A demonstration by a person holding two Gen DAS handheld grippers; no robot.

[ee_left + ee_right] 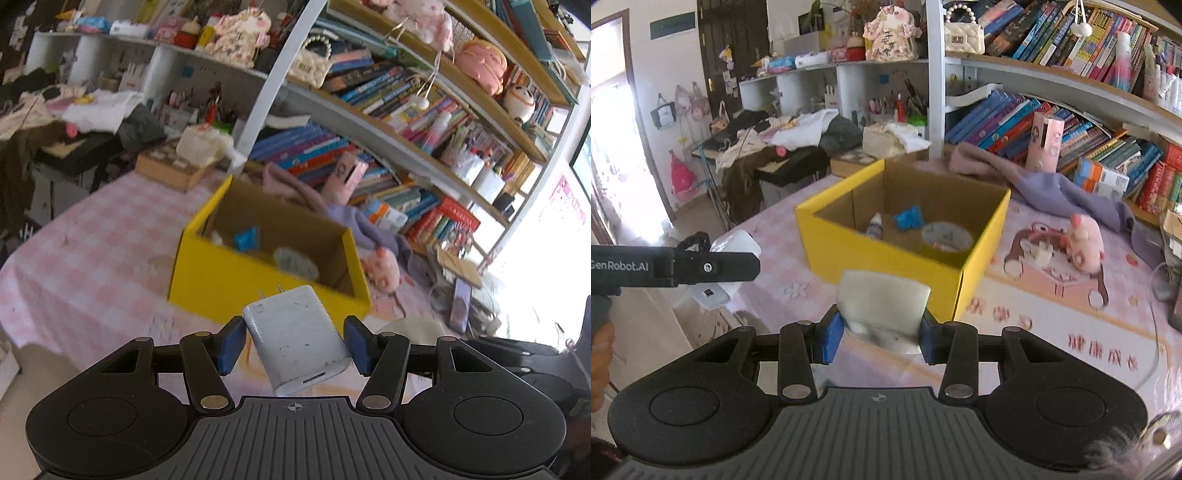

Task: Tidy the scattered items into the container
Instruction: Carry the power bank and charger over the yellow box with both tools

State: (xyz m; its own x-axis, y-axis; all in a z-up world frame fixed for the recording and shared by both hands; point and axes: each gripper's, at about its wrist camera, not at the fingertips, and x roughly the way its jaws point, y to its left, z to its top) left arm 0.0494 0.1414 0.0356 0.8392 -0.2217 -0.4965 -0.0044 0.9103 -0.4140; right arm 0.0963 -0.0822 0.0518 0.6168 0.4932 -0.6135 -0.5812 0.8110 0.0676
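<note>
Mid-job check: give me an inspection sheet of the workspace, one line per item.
Surface: table under a pink checked cloth.
Job's things: yellow box holds a small bottle, a blue packet and a tape roll.
Clutter: purple cloth, pink plush toy, small plug beside it.
Grippers: left hand-held gripper shut on white charger; right hand-held gripper shut on white block.
Cables: thin white cable at the table's right edge.
Surroundings: bookshelves, clothes pile.

Open yellow box (886,254) mid-frame holds tape (946,236), blue packet (908,218), small bottle (874,224); white charger (295,338) low centre, prongs up
</note>
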